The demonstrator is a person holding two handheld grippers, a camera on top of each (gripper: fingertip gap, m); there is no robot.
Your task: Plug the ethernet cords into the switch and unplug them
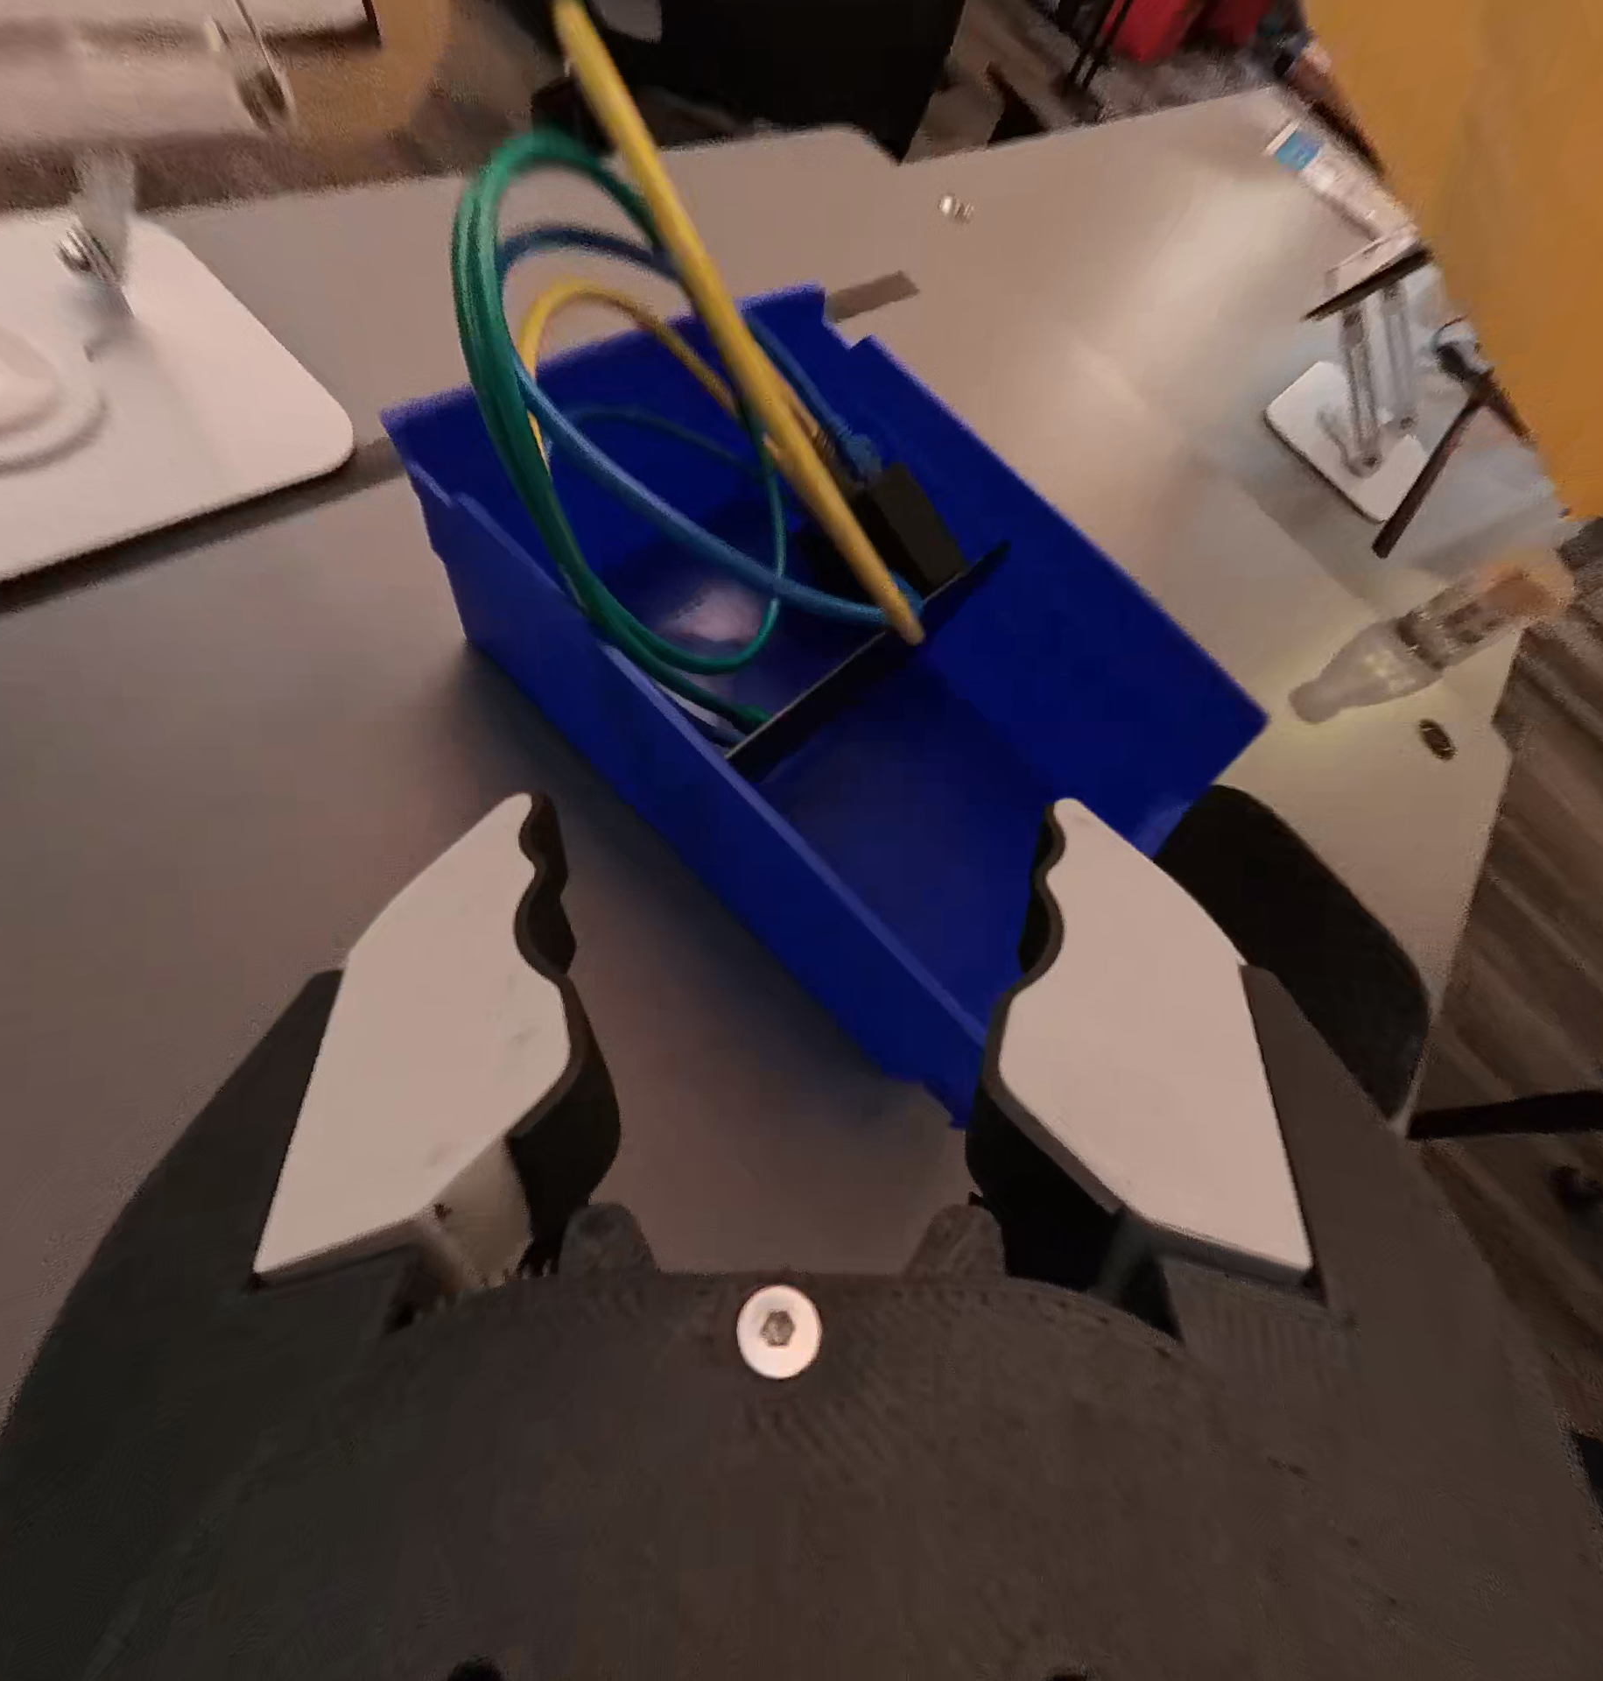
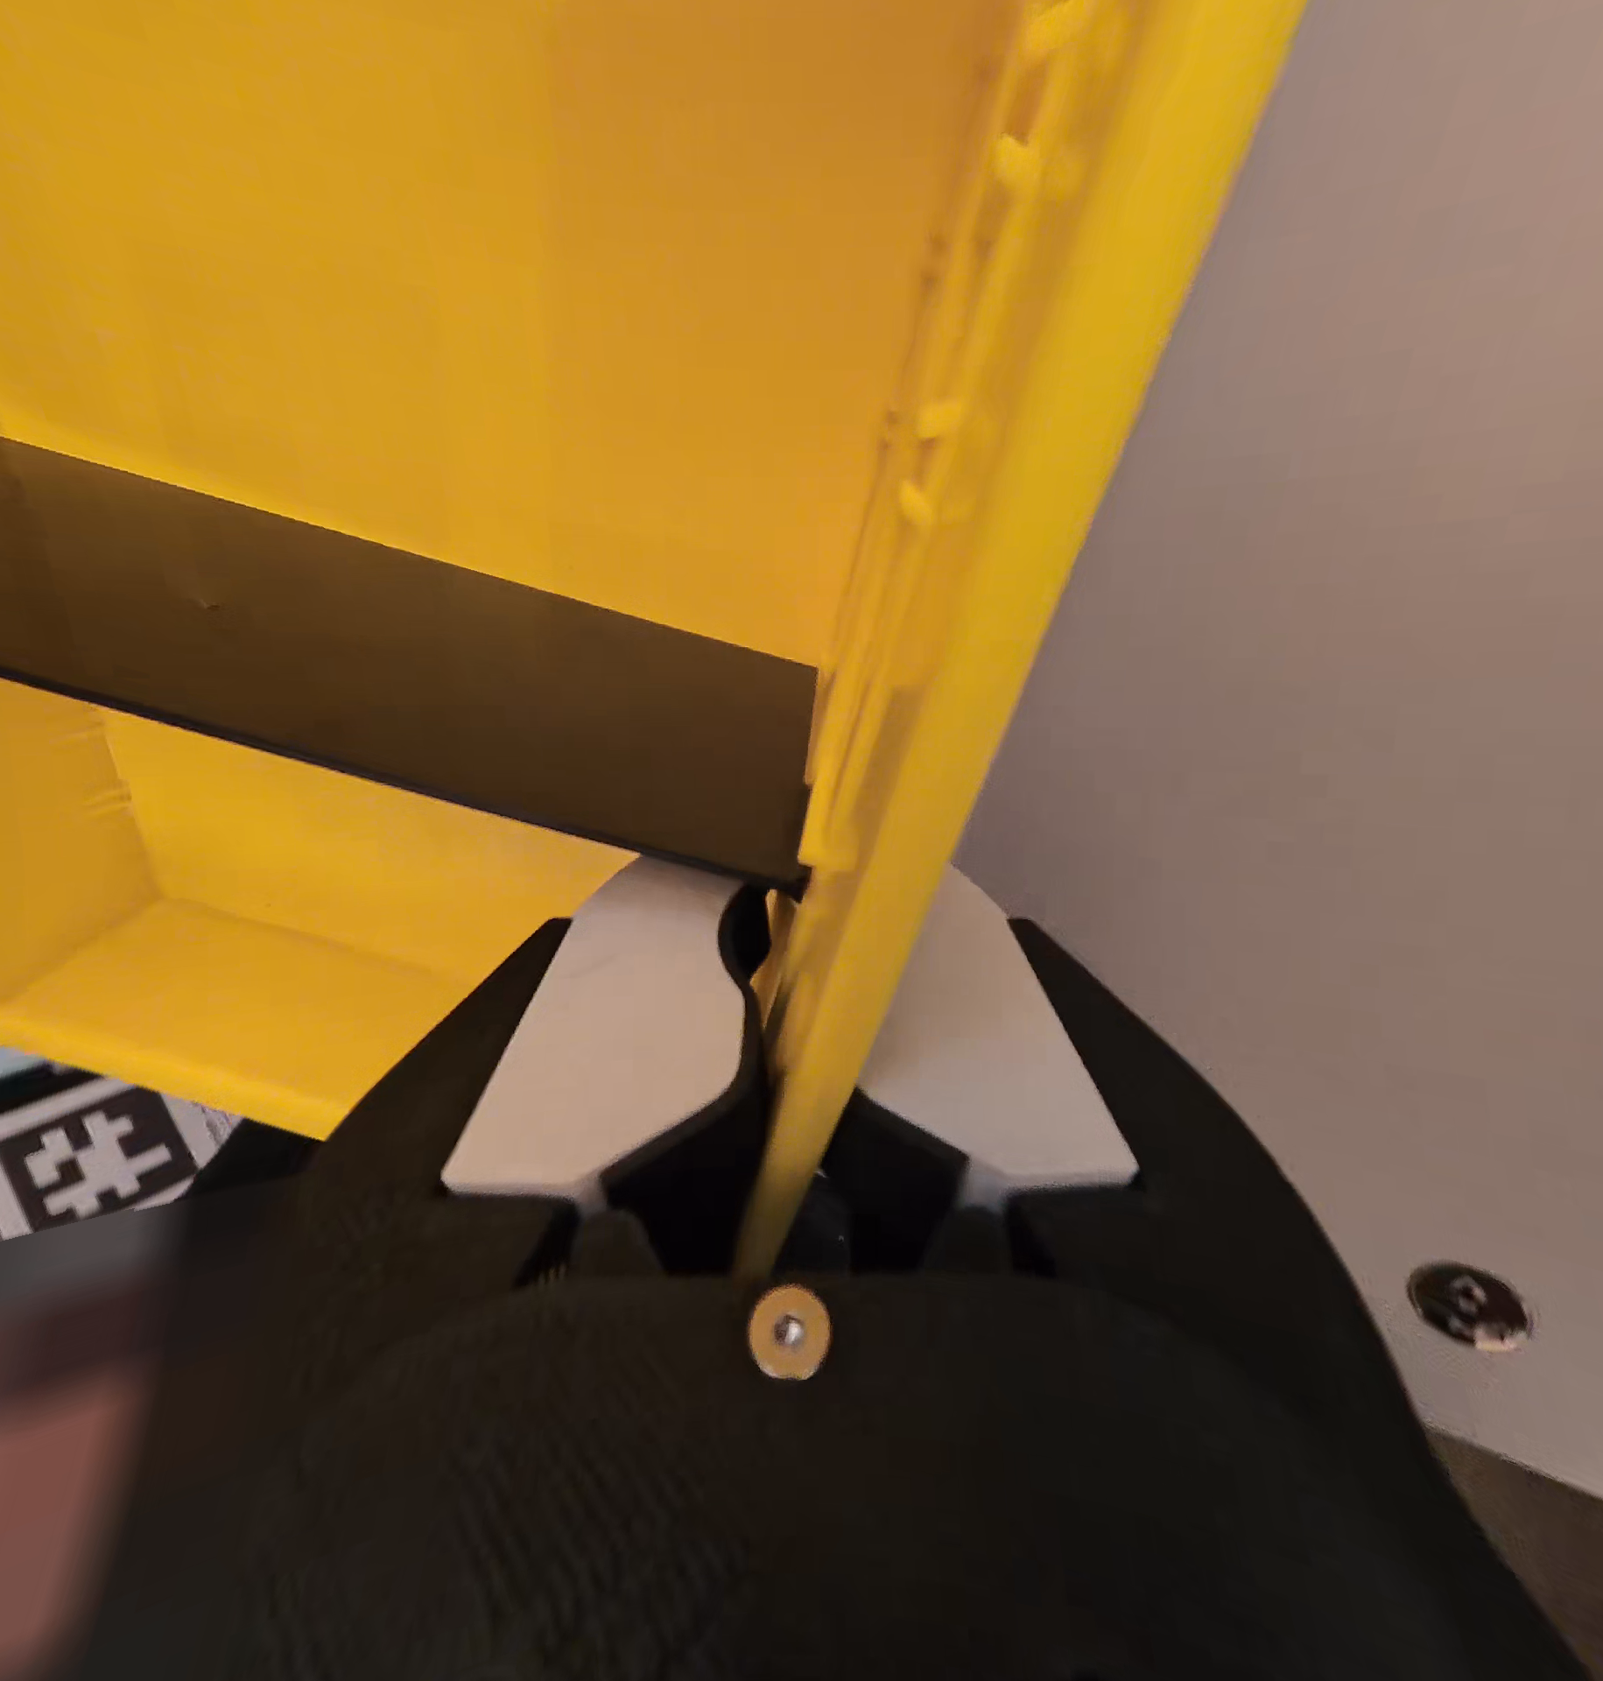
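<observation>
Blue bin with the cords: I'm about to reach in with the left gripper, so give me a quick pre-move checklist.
1. Left gripper open and empty: ok.
2. Blue bin flat on the table: ok.
3. Cords loose, untangled: not ok, the loops overlap.
4. Switch located: cannot tell.
5. Right gripper free to help: not ok, shut on the yellow bin wall.

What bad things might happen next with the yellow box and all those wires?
1. The right gripper pinches only the thin side wall of the yellow bin, so the bin might twist or slip out.
2. The green, blue and yellow cords loop high out of the blue bin; the open left gripper close by might snag them.
3. A clear plug hangs loose beside the yellow bin and could catch.
</observation>
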